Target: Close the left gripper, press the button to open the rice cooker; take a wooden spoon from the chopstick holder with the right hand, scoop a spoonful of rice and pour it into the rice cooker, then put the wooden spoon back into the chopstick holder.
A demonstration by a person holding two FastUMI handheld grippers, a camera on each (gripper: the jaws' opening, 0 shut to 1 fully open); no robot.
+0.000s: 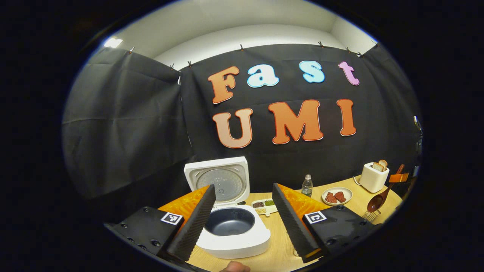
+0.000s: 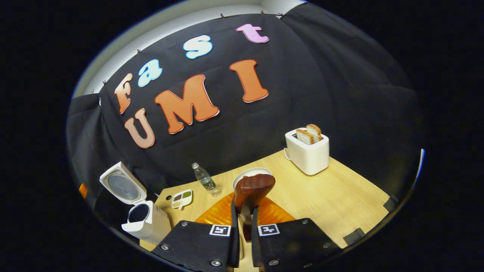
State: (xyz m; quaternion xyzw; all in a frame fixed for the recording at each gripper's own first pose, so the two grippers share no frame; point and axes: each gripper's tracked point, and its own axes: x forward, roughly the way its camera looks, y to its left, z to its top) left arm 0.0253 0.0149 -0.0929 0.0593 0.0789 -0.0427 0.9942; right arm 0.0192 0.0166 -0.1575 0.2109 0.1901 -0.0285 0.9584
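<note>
Left gripper view puts you in front of the rice cooker [image 1: 232,226] with its lid [image 1: 218,180] already swung up and the dark inner pot bare, so you can count the button press as done. Your left gripper [image 1: 242,217] hangs above the table [image 1: 280,241] with its jaws spread wide, the cooker showing between them.

Off to the right in that view, your right gripper [image 1: 399,177] holds the wooden spoon [image 1: 380,198] lifted above the wire chopstick holder [image 1: 371,215]. Its long axis slants: handle up and to the right into the jaws, bowl down and to the left, just over the holder.

Right gripper view shows your own two jaws pressed in on the spoon's handle, the bowl [image 2: 252,189] pointing forward and away from you. Whether any rice sits in it, you cannot tell from here.

By my reading you have the spoon out; the scoop from the compartment tray [image 1: 264,206], the pour into the pot, and the return to the holder are left.
</note>
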